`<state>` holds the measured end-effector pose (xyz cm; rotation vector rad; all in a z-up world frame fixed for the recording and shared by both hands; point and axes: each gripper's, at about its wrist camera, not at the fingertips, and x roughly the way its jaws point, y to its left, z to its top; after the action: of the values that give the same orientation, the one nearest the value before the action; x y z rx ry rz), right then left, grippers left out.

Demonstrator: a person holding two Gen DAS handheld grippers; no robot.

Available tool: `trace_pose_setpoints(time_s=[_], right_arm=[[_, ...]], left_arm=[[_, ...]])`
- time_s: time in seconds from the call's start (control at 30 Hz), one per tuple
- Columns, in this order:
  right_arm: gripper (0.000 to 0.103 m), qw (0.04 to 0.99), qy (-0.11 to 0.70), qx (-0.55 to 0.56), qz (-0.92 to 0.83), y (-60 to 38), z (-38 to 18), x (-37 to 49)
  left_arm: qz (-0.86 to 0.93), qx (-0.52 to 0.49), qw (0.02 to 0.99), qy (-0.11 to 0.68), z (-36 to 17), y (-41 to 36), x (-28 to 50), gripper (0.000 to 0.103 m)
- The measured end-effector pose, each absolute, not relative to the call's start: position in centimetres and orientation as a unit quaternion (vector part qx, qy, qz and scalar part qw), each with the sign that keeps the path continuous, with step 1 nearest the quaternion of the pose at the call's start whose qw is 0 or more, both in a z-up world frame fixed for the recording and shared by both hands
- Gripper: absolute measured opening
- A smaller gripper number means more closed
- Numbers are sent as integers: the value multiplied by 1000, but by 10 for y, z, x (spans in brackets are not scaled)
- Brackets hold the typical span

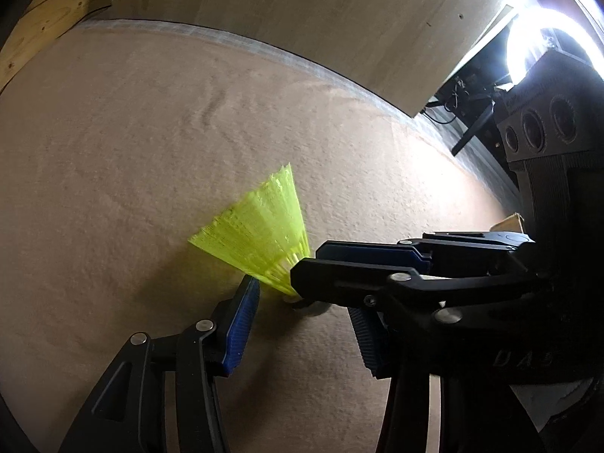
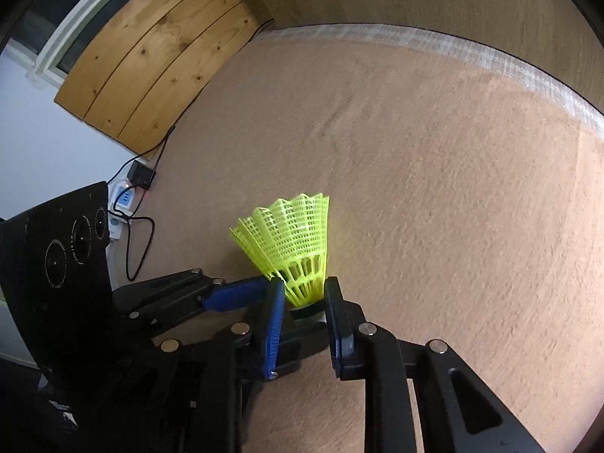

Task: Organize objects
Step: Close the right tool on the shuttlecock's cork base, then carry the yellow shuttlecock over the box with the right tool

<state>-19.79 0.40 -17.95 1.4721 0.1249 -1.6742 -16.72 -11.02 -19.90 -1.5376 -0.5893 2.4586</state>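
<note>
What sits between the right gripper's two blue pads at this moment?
In the right wrist view, the base of the yellow shuttlecock sits between the right gripper's pads, which close on it. The left gripper's finger reaches in from the left beside it.

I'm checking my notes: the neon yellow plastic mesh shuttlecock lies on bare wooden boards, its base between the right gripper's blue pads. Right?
Not quite: the neon yellow plastic mesh shuttlecock is on tan carpet, not wooden boards, as the right wrist view shows. Its base does sit between the right gripper's blue pads.
</note>
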Motion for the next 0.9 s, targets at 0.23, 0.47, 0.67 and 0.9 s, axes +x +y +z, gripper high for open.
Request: trace_pose_setpoints(time_s=[0.23, 0.47, 0.67, 0.9], right_arm=[[19, 420, 40, 592, -686, 17, -180, -195], [20, 411, 50, 583, -699, 19, -177, -189], [20, 396, 75, 547, -733, 33, -146, -172], [20, 376, 60, 513, -770, 78, -106, -165]], left_arm=[[828, -517, 104, -191, -199, -94, -168, 41], [831, -512, 103, -190, -195, -87, -162, 40], [845, -491, 119, -173, -169, -71, -151, 40], [860, -468, 154, -132, -128, -25, -146, 40]])
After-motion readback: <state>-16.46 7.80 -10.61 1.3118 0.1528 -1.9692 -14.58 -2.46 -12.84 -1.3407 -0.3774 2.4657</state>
